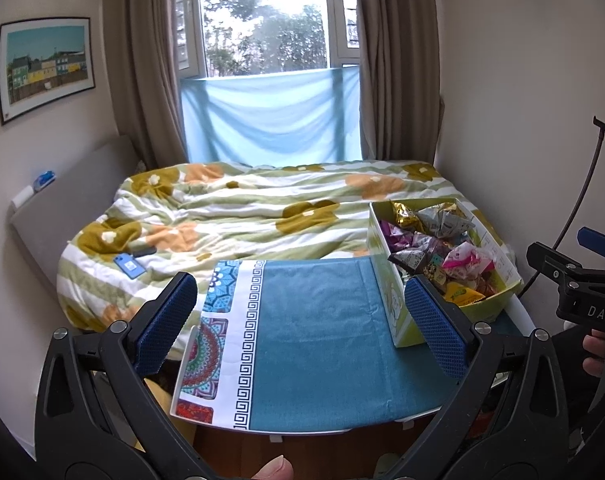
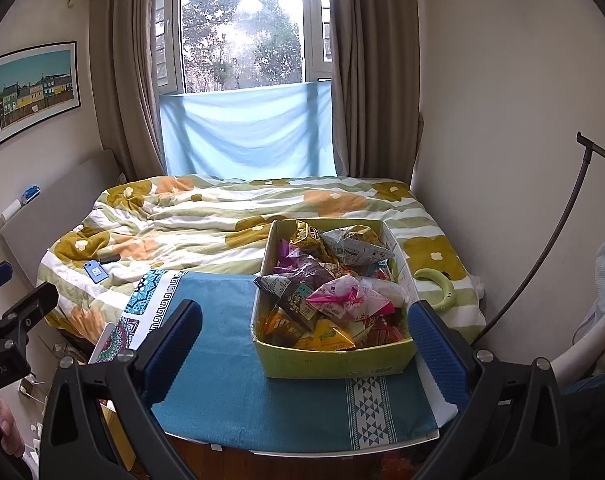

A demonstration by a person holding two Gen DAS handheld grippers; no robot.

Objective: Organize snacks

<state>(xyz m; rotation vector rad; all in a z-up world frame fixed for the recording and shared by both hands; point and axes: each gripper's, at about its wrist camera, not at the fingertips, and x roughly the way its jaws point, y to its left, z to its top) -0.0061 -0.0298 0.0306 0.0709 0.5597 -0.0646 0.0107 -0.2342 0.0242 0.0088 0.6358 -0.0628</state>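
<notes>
Two tools are in your hands, and both stand with their blue fingers spread wide, gripping nothing. Your left tool (image 1: 302, 324) hovers over the bare teal cloth (image 1: 314, 344) that covers the surface, with the snack box (image 1: 394, 304) off to its right side. Your right tool (image 2: 306, 352) faces that box (image 2: 338, 364) head on; the box sits on the cloth (image 2: 230, 392) at the far right part of the surface, against the bed (image 2: 206, 216). Snack packets (image 2: 326, 284) fill the box in a loose heap: silver, gold, purple, pink and orange wrappers, none sorted. A blue phone (image 2: 94, 271) lies on the flowered quilt, well apart from the box, and a green ring (image 2: 442, 286) rests on the quilt just right of it.
</notes>
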